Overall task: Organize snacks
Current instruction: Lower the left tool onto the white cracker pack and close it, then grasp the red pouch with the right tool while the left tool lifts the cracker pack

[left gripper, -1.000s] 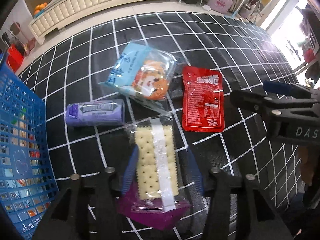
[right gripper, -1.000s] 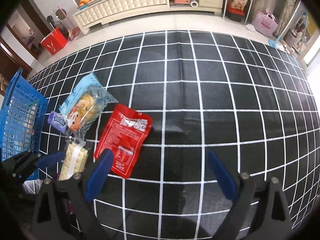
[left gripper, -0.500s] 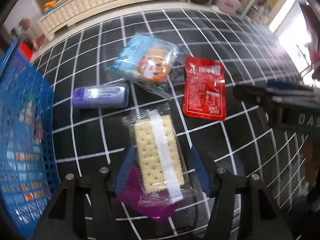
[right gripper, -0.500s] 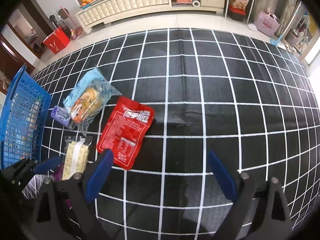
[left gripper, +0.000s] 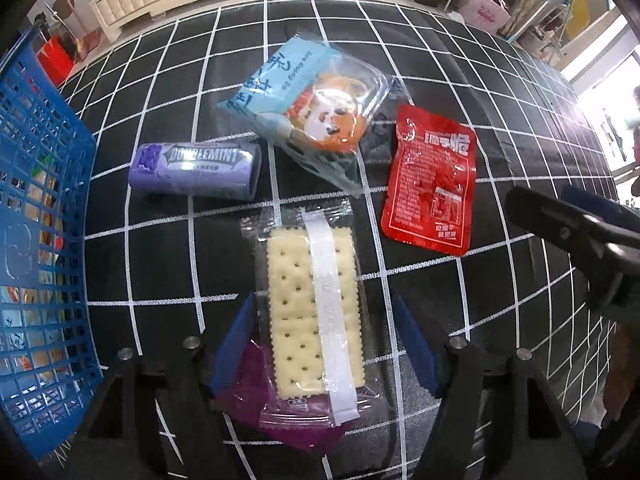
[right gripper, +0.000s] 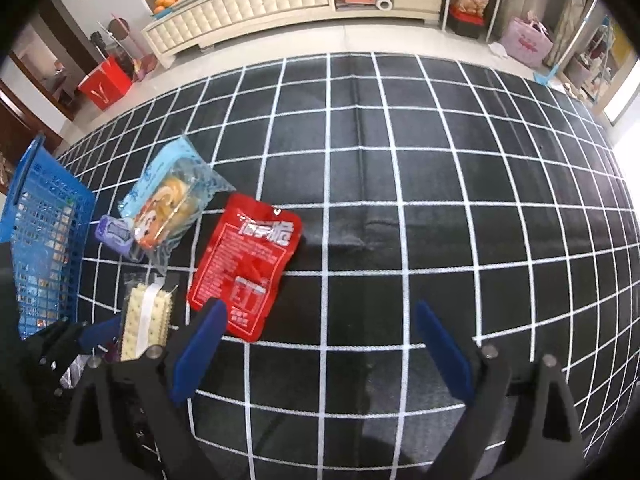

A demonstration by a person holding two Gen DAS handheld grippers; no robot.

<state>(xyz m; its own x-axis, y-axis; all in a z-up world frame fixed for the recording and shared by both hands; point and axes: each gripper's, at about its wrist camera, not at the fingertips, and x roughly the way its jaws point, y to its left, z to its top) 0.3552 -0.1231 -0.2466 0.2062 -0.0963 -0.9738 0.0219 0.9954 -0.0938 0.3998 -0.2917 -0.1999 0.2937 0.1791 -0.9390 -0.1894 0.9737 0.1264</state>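
A clear-wrapped cracker pack (left gripper: 312,312) with a purple end lies on the black checked cloth (left gripper: 168,264). My left gripper (left gripper: 322,300) points down over it. Its jaws are opening, and the pack lies between the blue fingers without the pads pressing on it. Beyond the pack are a purple mint tube (left gripper: 196,168), a light blue bag holding a cake (left gripper: 316,108) and a red pouch (left gripper: 432,184). My right gripper (right gripper: 320,308) stands open over bare cloth, just right of the red pouch (right gripper: 246,268), with nothing between its fingers.
A blue mesh basket (left gripper: 36,240) with several packets inside stands at the left edge of the cloth. Bare cloth (right gripper: 440,200) stretches to the right of the snacks. A long white cabinet (right gripper: 248,4) and a red box (right gripper: 106,84) stand on the floor beyond.
The left gripper has rolled and sunk closer to the cracker pack, and its fingers have spread apart around it. The right gripper has stayed put.
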